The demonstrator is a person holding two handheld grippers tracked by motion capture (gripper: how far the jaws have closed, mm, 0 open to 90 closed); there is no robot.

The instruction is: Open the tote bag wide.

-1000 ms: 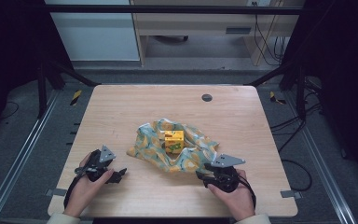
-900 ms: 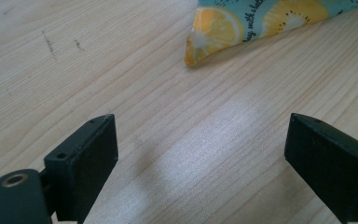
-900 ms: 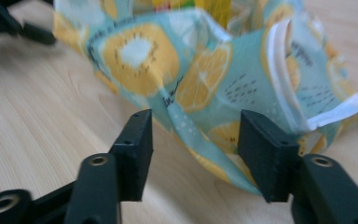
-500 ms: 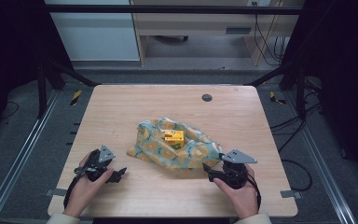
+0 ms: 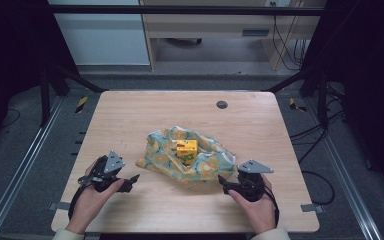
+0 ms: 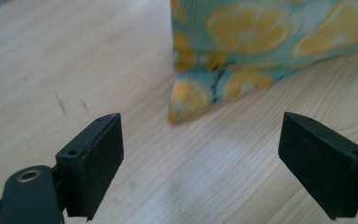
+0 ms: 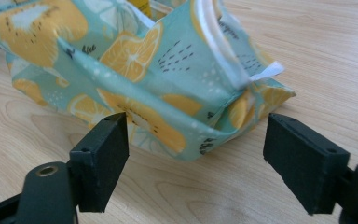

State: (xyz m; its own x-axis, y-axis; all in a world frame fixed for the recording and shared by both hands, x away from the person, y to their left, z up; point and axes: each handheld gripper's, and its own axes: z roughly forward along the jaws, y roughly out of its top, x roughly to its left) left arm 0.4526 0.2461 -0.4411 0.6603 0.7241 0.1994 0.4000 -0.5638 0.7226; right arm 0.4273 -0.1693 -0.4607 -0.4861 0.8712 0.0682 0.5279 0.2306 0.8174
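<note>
- Cloth (image 5: 190,160), teal w/ yellow lemon print, sits crumpled at centre of high view, a bit below mid-frame, on the wooden table (image 5: 130,115).
- Small yellow-orange box (image 5: 186,148) sits in the cloth's hollow; cloth edges stand up around it. Can't read its print.
- My left gripper (image 5: 130,181) is at lower left of high view, held in left hand (image 5: 92,197), tips aimed right toward cloth's near-left corner, close but not touching.
- Left gripper view: left gripper (image 6: 200,154) jaws wide apart, nothing between them but bare wood; cloth (image 6: 261,46) corner lies just ahead, upper centre-right of frame, flat on table (image 6: 65,56).
- My right gripper (image 5: 223,181) is at lower right of high view, held in right hand (image 5: 257,207), tips pointing left at cloth's near-right edge.
- Right gripper view: right gripper (image 7: 196,154) jaws apart, a folded cloth (image 7: 135,74) corner sits just ahead of the gap; can't tell if either pad touches fabric. White hem strip (image 7: 261,72) sticks out at right of the fold.
- In same view a sliver of the yellow box (image 7: 142,7) peeks out at top edge.
- Dark round grommet (image 5: 222,104) on table, upper right of centre in high view, well apart from cloth.
- Grey 3-cornered plates top both grippers in high view.
</note>
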